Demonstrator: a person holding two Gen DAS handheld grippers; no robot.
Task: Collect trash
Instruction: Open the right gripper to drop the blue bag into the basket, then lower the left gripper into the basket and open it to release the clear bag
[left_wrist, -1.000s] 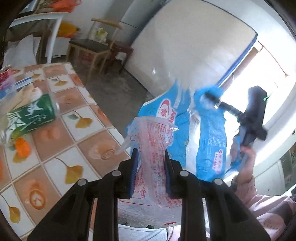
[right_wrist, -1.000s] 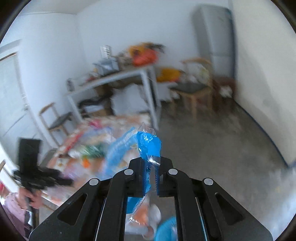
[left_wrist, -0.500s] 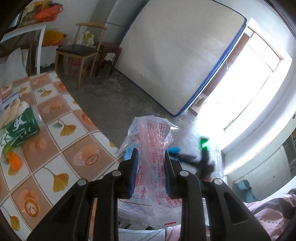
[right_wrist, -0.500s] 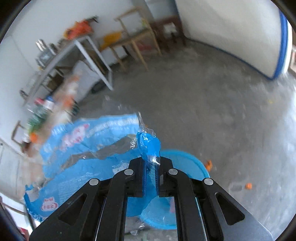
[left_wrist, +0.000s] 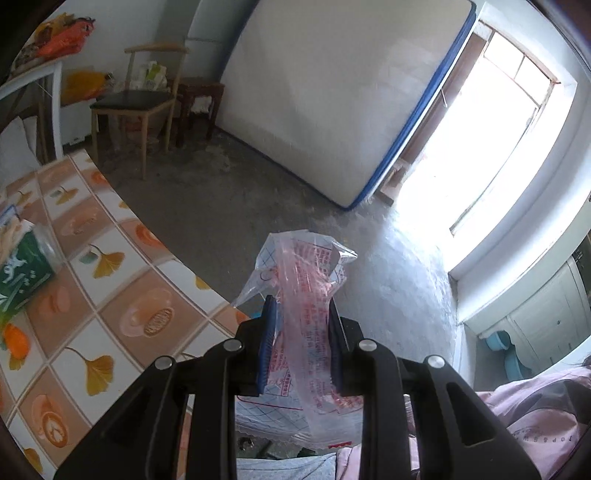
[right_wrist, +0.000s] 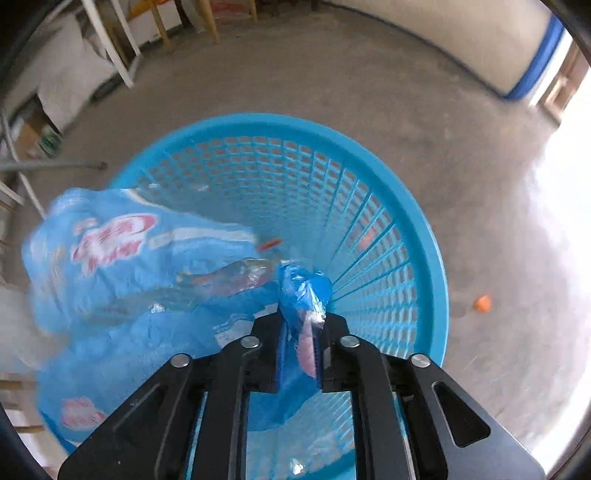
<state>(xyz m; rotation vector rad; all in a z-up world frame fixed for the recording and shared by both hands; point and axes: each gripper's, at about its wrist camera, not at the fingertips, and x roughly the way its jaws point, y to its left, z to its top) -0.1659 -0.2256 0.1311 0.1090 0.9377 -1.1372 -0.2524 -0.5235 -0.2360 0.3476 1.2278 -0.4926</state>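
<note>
My left gripper (left_wrist: 301, 306) is shut on a crumpled clear wrapper with red print (left_wrist: 306, 266), held just off the edge of the tiled table (left_wrist: 110, 295). My right gripper (right_wrist: 301, 321) points steeply down over the mouth of a blue mesh basket (right_wrist: 424, 229). Its jaws are opening, and the bunched neck of a large blue plastic bag (right_wrist: 129, 266) is still between them. The bag hangs to the left, partly inside the basket and over its left rim. The basket's bottom is mostly hidden.
A green carton (left_wrist: 22, 273) lies on the table at the left. A wooden chair (left_wrist: 136, 99) and a leaning mattress (left_wrist: 332, 92) stand behind. A pink sleeve (left_wrist: 535, 413) is at the lower right. An orange scrap (right_wrist: 482, 303) lies on the concrete floor.
The right gripper dropped from up high to just above the blue basket and tilted downward with the bag; its jaws have parted. The left gripper shifted a little, still holding the wrapper.
</note>
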